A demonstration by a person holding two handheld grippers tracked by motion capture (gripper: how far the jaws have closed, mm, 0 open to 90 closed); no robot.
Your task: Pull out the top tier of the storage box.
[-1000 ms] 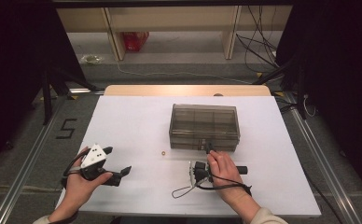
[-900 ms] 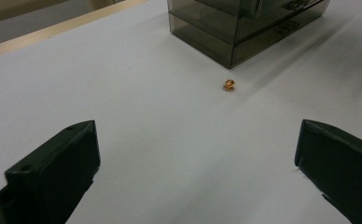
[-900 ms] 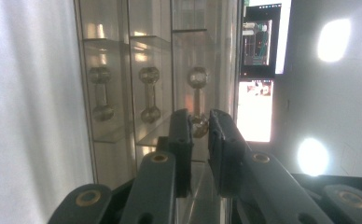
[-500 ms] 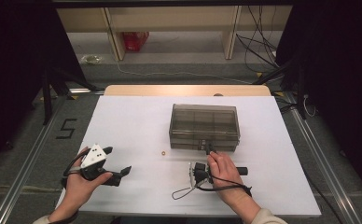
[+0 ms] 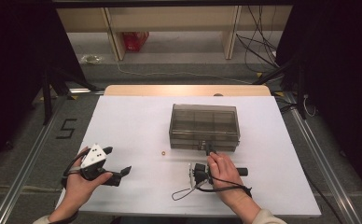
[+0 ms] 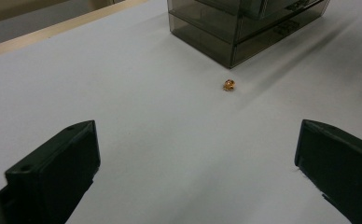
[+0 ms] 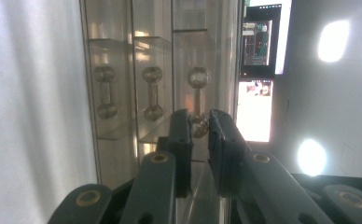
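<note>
Right gripper view showed your right hand-held gripper [image 7: 198,126] nearly closed on the latch [image 7: 198,122] of the stiff, slippery plastic box [image 5: 204,126] mid-counter [image 5: 137,121]; your left hand-held gripper [image 6: 195,163] stood wide.

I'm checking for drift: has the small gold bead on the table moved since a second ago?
No. The gold bead lies in the same spot, just off the front left corner of the smoky plastic box.
</note>
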